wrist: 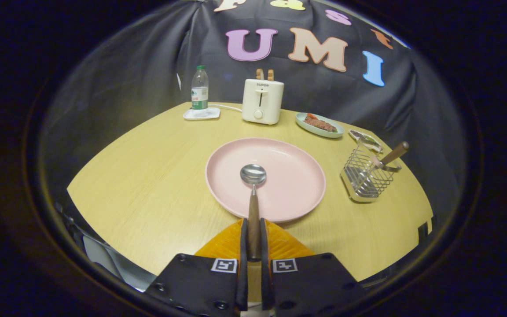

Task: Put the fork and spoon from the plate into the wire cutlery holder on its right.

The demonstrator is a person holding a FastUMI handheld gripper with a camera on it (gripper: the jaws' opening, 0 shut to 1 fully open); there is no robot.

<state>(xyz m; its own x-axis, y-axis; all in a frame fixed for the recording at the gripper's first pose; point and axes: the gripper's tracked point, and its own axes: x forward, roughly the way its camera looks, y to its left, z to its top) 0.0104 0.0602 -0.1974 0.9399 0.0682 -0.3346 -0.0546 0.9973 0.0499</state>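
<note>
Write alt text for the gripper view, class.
The gripper is shut on a wooden-handled spoon, its bowl over a pink plate. To the plate's right, a wire cutlery holder already holds one utensil.

Tool (253,237) camera faces forward (near table (148,198)).

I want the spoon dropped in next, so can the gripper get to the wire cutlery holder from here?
Probably yes. The gripper is shut on the spoon above the pink plate, and bare table lies between it and the wire cutlery holder, whose top is open beside the wooden-handled utensil.
</note>
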